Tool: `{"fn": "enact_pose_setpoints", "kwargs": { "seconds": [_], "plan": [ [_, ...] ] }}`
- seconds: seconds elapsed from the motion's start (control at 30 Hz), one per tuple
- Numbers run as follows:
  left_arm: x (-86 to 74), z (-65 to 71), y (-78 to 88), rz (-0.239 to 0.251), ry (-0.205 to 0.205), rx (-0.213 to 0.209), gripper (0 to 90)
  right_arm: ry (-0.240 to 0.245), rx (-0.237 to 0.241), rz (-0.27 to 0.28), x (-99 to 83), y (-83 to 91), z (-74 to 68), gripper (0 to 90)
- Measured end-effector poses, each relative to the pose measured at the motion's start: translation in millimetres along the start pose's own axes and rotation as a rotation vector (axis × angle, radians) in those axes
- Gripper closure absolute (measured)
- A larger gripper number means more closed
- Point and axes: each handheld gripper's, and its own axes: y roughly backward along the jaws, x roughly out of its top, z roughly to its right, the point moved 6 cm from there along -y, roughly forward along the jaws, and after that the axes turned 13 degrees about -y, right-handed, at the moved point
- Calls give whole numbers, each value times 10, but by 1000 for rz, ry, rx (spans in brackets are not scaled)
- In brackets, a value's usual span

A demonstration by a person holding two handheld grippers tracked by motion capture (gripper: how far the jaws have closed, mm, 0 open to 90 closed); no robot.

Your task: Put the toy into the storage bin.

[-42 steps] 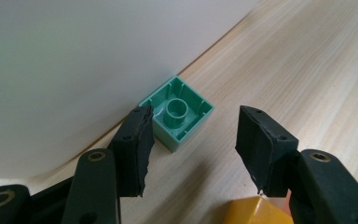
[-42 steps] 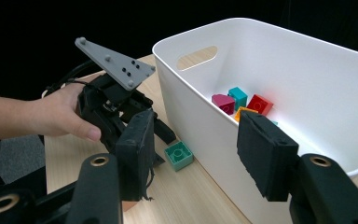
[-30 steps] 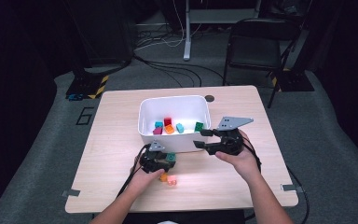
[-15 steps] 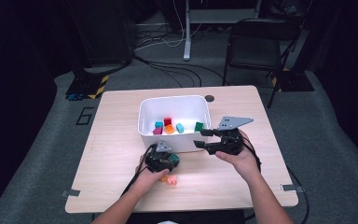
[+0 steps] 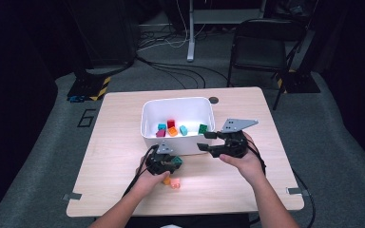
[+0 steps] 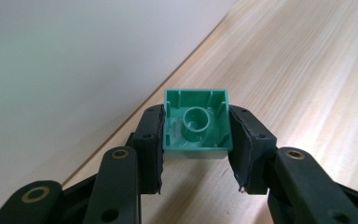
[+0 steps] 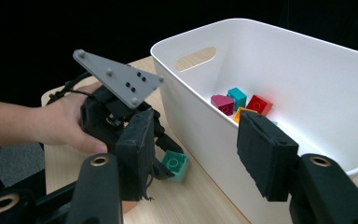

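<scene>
High view has the left gripper [image 5: 172, 163] sitting lower middle of the frame, just below the white bin [image 5: 148, 133], with a green brick [image 5: 177, 161] pinched in it. Left gripper view makes it clear: the two black pads [image 6: 153, 140] are squeezed onto opposite sides of that green brick [image 6: 196, 122], hollow underside facing the camera, round tube in the middle. The jaws have just been closing, and the brick sits right between them now, near the tips. It's right by the bin's outer wall [image 6: 74, 70], above the wooden table [image 6: 298, 79].

Right gripper [image 5: 209, 141] is mid-right in the high view, just beside the bin's near right corner, jaws parted with nothing between them. Right gripper view backs that up: a wide gap between its pads [image 7: 265, 154], looking at the bin [image 7: 307, 84] and at the left gripper [image 7: 161, 158] with its green brick [image 7: 175, 165] low by the bin wall.

Inside the bin: a few bricks, teal, red, magenta, orange, green [image 5: 202, 128]. Two small orange-ish bricks [image 5: 172, 182] lie on the table [image 5: 119, 142] by the left hand [image 5: 149, 183].
</scene>
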Motion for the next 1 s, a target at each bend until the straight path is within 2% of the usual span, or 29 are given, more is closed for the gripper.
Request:
{"fn": "enact_pose_setpoints", "kwargs": {
  "seconds": [0.23, 0.4, 0.7, 0.73, 1.0],
  "plan": [
    [115, -6, 200, 8, 9, -9, 586, -4, -2, 2, 2, 8, 1, 460],
    [230, -4, 325, 36, 19, -24, 586, -2, -2, 5, 7, 17, 7, 460],
    [490, -12, 543, 55, -12, -45, 586, -2, -1, 7, 14, 32, 10, 460],
    [526, -15, 565, 60, -6, -48, 586, -3, -2, 7, 15, 35, 12, 460],
    [813, -137, 713, 98, -22, -45, 586, -8, -8, 16, 30, 73, 26, 460]
  ]
}}
